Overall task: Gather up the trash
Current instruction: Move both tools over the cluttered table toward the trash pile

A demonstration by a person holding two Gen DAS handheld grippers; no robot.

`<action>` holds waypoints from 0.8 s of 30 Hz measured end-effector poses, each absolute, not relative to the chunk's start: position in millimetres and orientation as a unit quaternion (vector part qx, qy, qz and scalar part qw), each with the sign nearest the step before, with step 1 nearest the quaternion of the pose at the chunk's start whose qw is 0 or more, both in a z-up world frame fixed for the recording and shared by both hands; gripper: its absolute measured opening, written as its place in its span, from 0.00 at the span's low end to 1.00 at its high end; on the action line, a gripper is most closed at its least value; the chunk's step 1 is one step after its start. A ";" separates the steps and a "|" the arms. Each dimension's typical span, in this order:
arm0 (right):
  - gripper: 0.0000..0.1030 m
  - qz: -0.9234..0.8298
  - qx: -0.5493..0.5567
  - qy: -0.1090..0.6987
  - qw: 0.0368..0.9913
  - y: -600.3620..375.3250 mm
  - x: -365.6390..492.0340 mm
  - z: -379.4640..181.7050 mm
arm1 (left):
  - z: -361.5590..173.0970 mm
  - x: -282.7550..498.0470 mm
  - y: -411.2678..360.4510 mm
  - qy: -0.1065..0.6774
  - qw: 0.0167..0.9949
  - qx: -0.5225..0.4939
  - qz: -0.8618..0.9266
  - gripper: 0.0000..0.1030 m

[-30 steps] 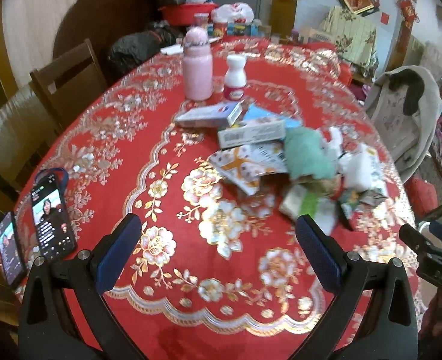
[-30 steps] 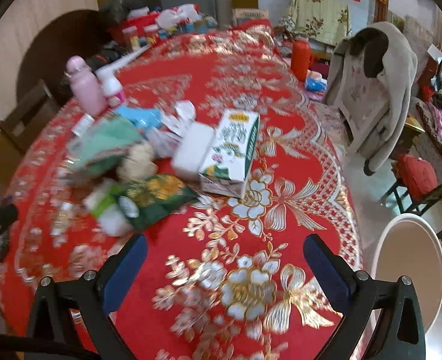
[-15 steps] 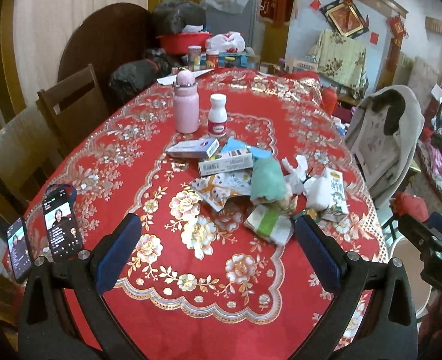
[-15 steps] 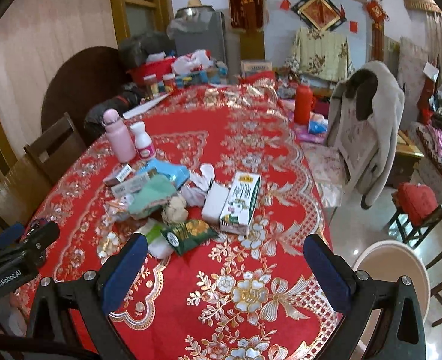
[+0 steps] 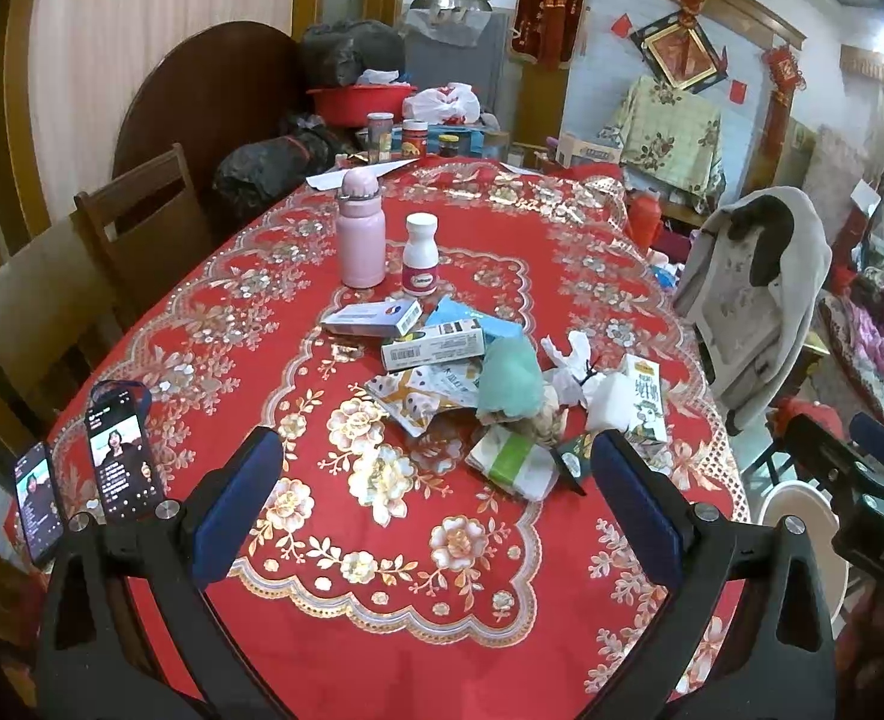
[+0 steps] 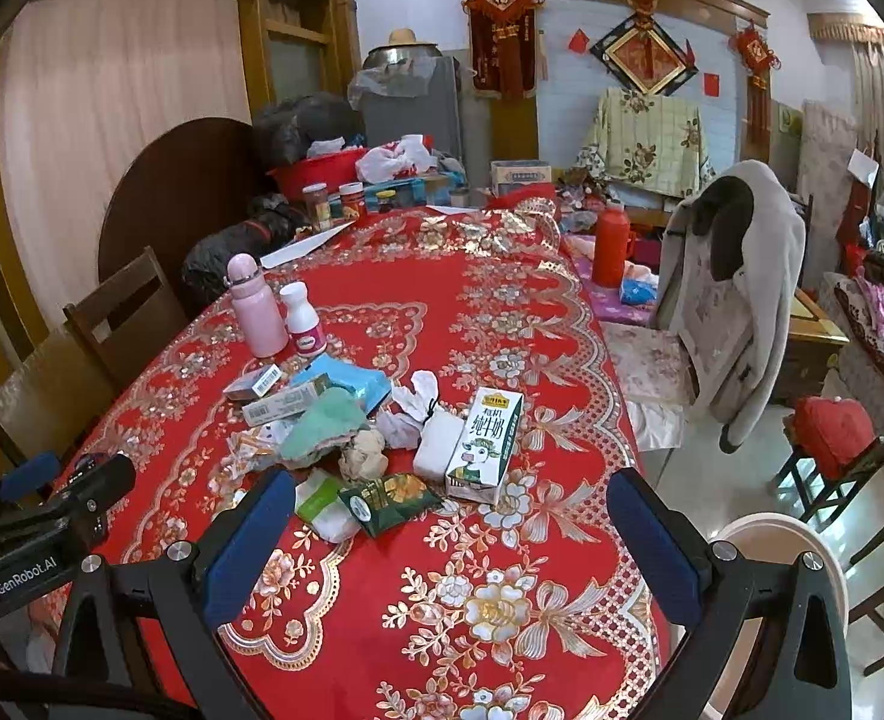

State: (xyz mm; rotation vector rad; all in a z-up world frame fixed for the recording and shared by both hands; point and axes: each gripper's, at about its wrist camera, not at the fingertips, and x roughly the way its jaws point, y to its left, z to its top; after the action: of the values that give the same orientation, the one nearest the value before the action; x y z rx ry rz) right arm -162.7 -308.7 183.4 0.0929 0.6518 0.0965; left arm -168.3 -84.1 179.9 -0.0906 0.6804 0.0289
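Right now the trash pile [image 6: 370, 432] sits in the middle of the worktop [image 6: 502, 312], on the red flowery cloth. In it are a milk carton [image 6: 487, 438], a dark green snack bag [image 6: 391, 504], a crumpled paper ball [image 6: 364, 456], a soft green rag [image 5: 509, 378] and some flat boxes. A pink bottle [image 5: 360, 234] and a small white bottle [image 5: 421, 255] stand just behind the pile; they look like things to keep.

The left gripper [image 5: 436, 504] is wide open and holds nothing. The right gripper [image 6: 451, 546] is wide open and empty too. Both hang above the near edge, apart from the pile.

A round cream bin [image 6: 784, 546] stands on the floor by the right side.

To do this well, I think it is best to start with the nearest piece, like the snack bag. Come down slowly, pinch only that one thing, and do not knock the bottles or the two phones [image 5: 121, 456].
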 end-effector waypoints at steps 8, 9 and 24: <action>1.00 0.047 0.046 0.314 0.947 -308.8 -162.8 187.5 | 180.9 -168.4 -85.7 0.332 0.942 -0.045 0.014 0.99; 1.00 0.048 0.046 0.314 0.947 -308.9 -162.9 187.3 | 181.2 -168.4 -86.3 0.331 0.942 -0.046 0.014 0.99; 1.00 0.047 0.046 0.311 0.948 -306.7 -157.3 192.9 | 186.7 -161.5 -86.0 0.330 0.943 -0.047 0.005 0.99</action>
State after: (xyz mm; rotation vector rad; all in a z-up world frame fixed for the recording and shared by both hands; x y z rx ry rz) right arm -157.3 -306.7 192.9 0.0932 0.6338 0.0949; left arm -161.5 -86.0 186.7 -0.0961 0.6725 0.0107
